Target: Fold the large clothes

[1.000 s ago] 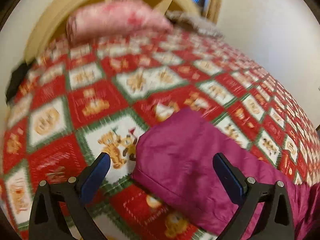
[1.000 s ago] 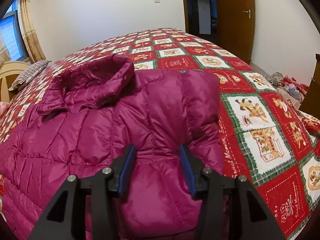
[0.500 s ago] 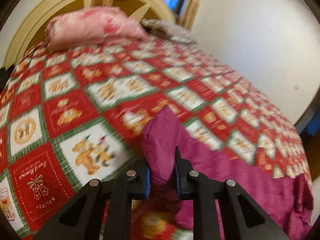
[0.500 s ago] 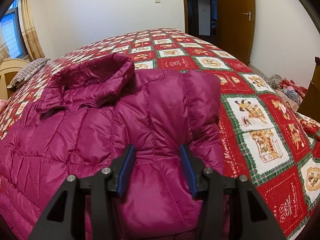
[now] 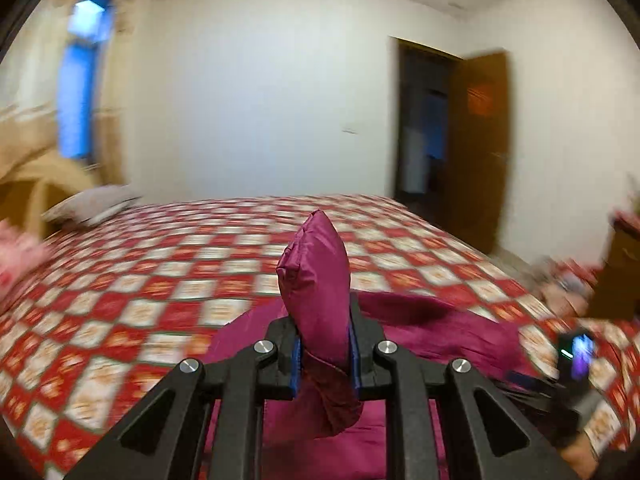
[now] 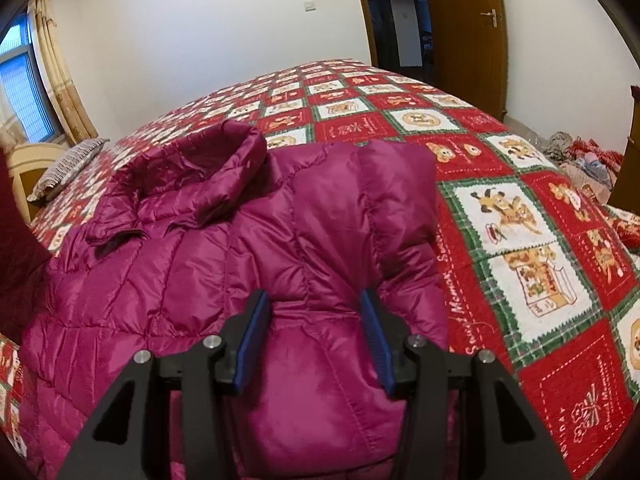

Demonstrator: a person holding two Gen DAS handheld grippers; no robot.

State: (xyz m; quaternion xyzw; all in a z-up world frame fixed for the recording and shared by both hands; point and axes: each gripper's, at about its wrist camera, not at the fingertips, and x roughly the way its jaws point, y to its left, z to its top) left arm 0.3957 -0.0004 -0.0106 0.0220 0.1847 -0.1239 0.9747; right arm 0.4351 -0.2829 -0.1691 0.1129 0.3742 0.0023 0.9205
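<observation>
A magenta puffer jacket (image 6: 248, 264) lies on the bed's red, white and green patchwork quilt (image 6: 532, 248), collar (image 6: 200, 168) at the far left. My right gripper (image 6: 312, 336) is closed around a thick folded part of the jacket, the padding filling the gap between its blue pads. In the left wrist view, my left gripper (image 5: 323, 354) is shut on a corner of the jacket (image 5: 316, 276), which sticks up between the fingers, lifted above the quilt (image 5: 160, 280). The rest of the jacket (image 5: 440, 320) trails below.
A grey striped pillow (image 6: 68, 164) and the cream headboard (image 6: 24, 160) are at the bed's left end. A brown door (image 6: 468, 36) and dark doorway stand behind the bed. Clothes are piled on the floor (image 6: 580, 156) at right. The other gripper's device (image 5: 576, 364) shows at lower right.
My left gripper closed on the jacket's corner, lifted it and swung round from the headboard toward the door. My right gripper has held still on the jacket.
</observation>
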